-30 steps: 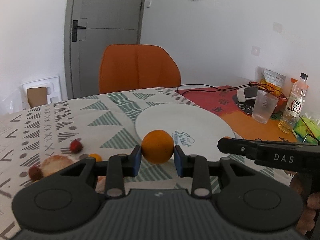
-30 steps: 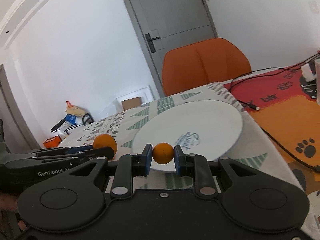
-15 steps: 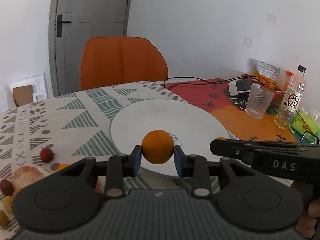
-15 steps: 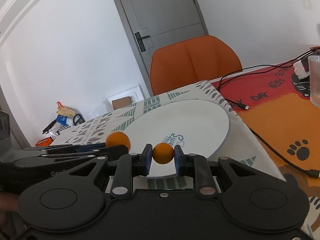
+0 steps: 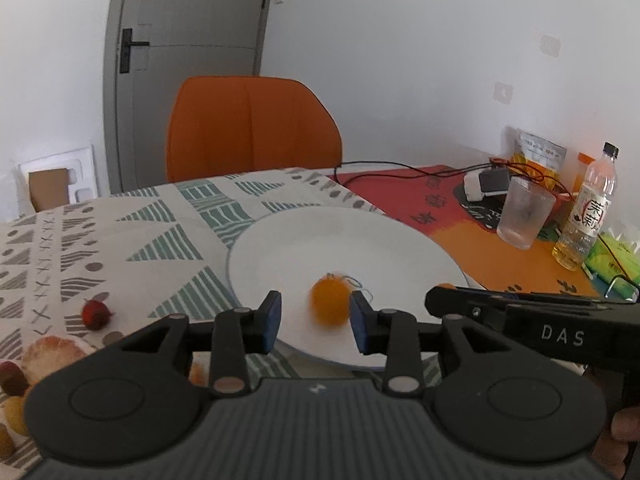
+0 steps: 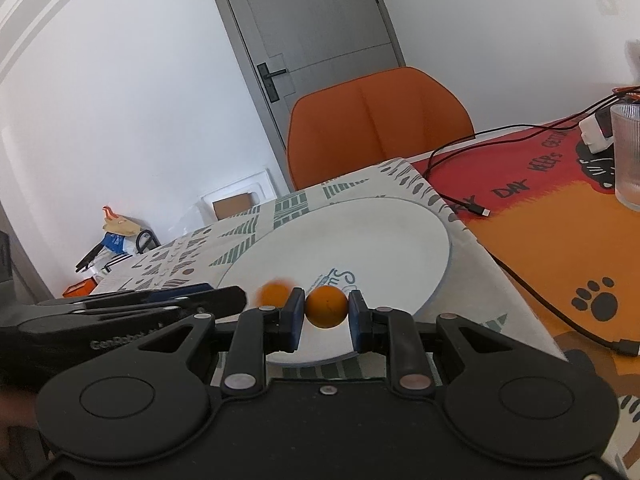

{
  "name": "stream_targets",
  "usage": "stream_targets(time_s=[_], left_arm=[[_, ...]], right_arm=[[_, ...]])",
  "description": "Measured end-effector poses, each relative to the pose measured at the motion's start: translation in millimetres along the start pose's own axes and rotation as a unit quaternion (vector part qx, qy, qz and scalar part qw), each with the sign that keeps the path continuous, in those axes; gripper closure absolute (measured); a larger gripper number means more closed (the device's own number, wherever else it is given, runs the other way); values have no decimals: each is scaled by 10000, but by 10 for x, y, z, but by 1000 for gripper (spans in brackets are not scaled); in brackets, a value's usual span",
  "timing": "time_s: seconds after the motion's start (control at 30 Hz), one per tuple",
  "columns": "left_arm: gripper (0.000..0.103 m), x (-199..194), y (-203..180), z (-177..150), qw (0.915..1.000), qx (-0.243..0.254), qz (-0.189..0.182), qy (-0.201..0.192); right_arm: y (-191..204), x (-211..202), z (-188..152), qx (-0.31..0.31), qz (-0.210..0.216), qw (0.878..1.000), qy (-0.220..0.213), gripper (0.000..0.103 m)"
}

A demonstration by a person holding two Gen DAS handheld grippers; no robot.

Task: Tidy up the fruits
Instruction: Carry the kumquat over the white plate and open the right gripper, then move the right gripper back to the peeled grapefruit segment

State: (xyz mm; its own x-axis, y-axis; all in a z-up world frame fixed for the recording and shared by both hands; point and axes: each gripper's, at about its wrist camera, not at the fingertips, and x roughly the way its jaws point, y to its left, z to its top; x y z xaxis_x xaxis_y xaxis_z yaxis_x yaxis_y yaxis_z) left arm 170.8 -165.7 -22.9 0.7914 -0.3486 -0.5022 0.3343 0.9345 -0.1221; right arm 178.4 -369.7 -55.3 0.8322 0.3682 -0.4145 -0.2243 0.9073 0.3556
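Observation:
My left gripper [image 5: 315, 319] is open over the near part of a white plate [image 5: 360, 236]. A blurred orange [image 5: 330, 300] sits between its pads, free of the left pad and close to the right one, dropping onto the plate. My right gripper [image 6: 325, 317] is shut on a small orange [image 6: 326, 306] above the plate's near edge [image 6: 420, 240]. The dropped orange [image 6: 274, 293] shows blurred to its left. The right gripper's arm [image 5: 532, 322] reaches in at the right of the left wrist view.
On the patterned cloth at left lie a red fruit [image 5: 95, 314], a pale round fruit [image 5: 52, 358] and small fruits. An orange chair [image 5: 252, 128] stands behind the table. A glass [image 5: 525, 218], a bottle [image 5: 588, 216] and cables [image 6: 516, 136] are at right.
My left gripper has opened and let go of its orange, which is dropping onto the plate. My right gripper has stayed shut on the small orange over the plate's near edge.

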Motion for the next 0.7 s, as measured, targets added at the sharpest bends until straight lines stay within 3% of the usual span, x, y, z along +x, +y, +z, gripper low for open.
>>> stream_targets(time_s=[0.1, 0.17, 0.27, 0.43, 0.7], left_arm=[[66, -62, 42, -16, 10000, -38, 57, -2], [66, -112, 75, -31, 9999, -93, 111, 8], [56, -203, 145, -50, 9996, -179, 236, 13], [35, -394, 290, -76, 9980, -343, 526, -109], [20, -710, 499, -113, 9940, -546, 912, -274]], right_arm=[[3, 15, 16, 21, -6, 10000, -10, 80], [11, 23, 17, 37, -42, 10000, -32, 72], [37, 11, 12, 54, -59, 10000, -58, 68], [140, -42, -21, -34, 26, 10000, -64, 52], [326, -71, -73, -155, 264, 9995, 12, 45]])
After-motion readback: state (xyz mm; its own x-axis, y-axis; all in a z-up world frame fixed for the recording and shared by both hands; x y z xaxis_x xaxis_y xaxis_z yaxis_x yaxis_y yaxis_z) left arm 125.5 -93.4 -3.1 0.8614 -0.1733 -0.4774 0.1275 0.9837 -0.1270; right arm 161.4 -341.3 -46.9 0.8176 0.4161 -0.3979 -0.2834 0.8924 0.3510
